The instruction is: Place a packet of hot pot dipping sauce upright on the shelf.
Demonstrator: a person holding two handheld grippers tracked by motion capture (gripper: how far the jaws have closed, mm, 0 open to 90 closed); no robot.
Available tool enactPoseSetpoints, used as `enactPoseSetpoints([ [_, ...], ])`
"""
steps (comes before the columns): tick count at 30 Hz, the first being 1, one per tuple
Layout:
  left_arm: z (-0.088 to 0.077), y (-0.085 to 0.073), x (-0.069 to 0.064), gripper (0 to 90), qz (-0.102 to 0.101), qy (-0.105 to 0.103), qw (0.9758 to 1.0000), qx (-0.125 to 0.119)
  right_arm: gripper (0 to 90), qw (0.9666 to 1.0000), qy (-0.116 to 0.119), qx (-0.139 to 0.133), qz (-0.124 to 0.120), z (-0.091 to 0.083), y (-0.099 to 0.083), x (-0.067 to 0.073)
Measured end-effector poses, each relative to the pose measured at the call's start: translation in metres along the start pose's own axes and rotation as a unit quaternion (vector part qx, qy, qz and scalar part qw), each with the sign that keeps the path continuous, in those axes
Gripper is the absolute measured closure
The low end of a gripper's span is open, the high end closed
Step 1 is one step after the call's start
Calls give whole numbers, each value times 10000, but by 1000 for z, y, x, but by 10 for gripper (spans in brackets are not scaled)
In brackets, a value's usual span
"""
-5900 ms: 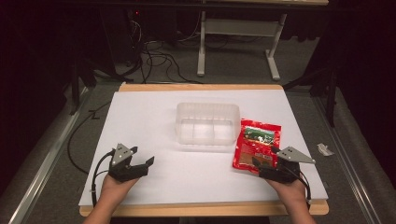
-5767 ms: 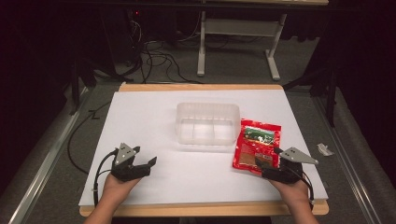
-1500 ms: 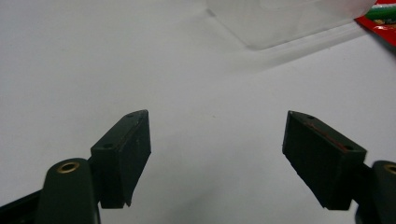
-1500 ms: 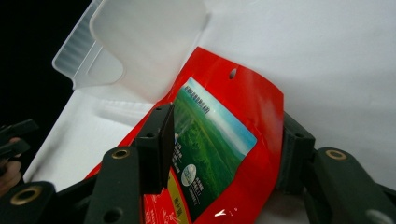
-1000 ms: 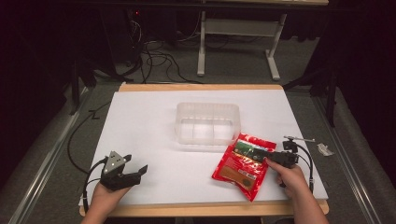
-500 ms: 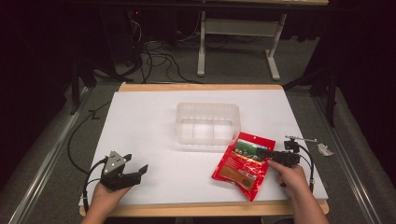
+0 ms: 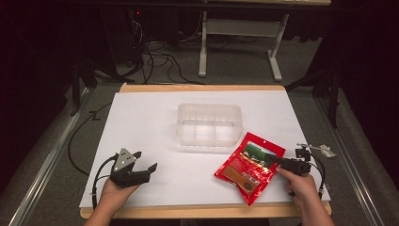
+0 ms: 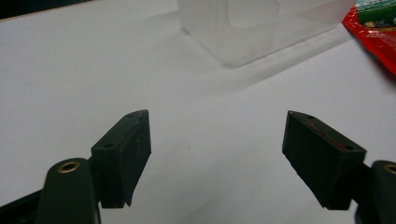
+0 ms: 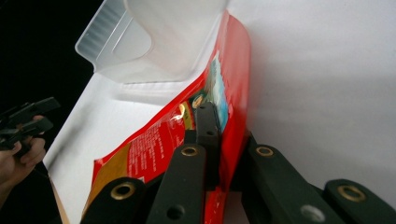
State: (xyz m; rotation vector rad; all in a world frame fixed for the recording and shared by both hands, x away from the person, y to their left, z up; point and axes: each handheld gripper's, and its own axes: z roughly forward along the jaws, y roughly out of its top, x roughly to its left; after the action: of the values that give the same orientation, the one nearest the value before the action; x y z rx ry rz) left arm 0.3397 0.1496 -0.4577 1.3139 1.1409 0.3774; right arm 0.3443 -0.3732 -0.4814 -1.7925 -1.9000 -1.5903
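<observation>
Right gripper (image 7: 277, 160) clamped on red pouch (image 7: 249, 167), tilted up just right of and nearer than clear tub (image 7: 209, 123). Left gripper (image 7: 143, 161) spread wide, empty, resting well left of tub. Apparently mid-carry, pouch likely bound for tub; next calls for lifting over near rim, then releasing inside. One pouch, one tub, two grippers.

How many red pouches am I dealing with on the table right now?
1. The red pouch is at the table's near right, just in front of the clear plastic container, pinched at its right edge by the right gripper. None inside the see-through container.
</observation>
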Motion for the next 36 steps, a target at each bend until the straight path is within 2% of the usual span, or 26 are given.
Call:
enactPoseSetpoints([
  [2,4,0,-3,243,39,-62,10000,31,878,10000,-7,-15,-23,-2,-2,1],
  [3,9,-1,-6,243,43,-117,9999,37,807,10000,61,-46,39,-5,-6,1],
  [4,9,-1,-6,243,43,-117,9999,37,807,10000,61,-46,39,-5,-6,1],
  [6,15,-3,-10,244,65,-195,9998,64,752,10000,-34,16,52,-3,-10,2],
  [8,17,-3,-12,244,73,-221,9997,95,744,9999,-87,47,67,-2,-12,4],
  [10,18,-5,-13,244,95,-241,9996,112,746,9999,-120,63,83,-1,-13,5],
  [11,19,-5,-14,244,107,-250,9995,138,785,9998,-146,121,44,2,-13,6],
  [14,19,-5,-13,244,103,-241,9996,139,842,9995,-215,204,-103,5,-13,9],
  [17,17,-4,-12,244,102,-218,9996,125,900,9991,-159,264,-307,7,-12,11],
  [20,16,-5,-12,244,118,-211,9996,125,900,9987,-180,282,-381,7,-11,14],
  [23,14,-5,-11,244,133,-186,9997,124,900,9984,-189,232,-482,5,-10,19],
  [26,12,-4,-10,244,128,-167,9997,96,900,9983,-139,92,-563,1,-10,25],
  [27,11,-4,-9,245,130,-144,9998,82,900,9976,-43,-46,-687,-2,-10,30],
  [28,11,-4,-9,245,130,-144,9998,82,900,9976,-43,-46,-687,-2,-10,30],
  [29,11,-3,-9,245,104,-145,9998,72,900,9960,62,-158,-879,-4,-9,38],
  [30,10,-3,-9,245,97,-145,9998,65,900,9960,62,-158,-879,-4,-9,38],
  [33,10,-3,-8,246,130,-138,9998,63,900,9930,136,-330,-1128,-7,-9,50],
  [34,10,-3,-8,246,130,-138,9998,63,900,9930,136,-330,-1128,-7,-9,50],
  [35,9,-3,-8,246,133,-135,9998,67,900,9903,129,-422,-1318,-8,-9,58],
  [36,9,-3,-8,246,133,-135,9998,67,900,9900,128,-457,-1327,-9,-9,61],
])
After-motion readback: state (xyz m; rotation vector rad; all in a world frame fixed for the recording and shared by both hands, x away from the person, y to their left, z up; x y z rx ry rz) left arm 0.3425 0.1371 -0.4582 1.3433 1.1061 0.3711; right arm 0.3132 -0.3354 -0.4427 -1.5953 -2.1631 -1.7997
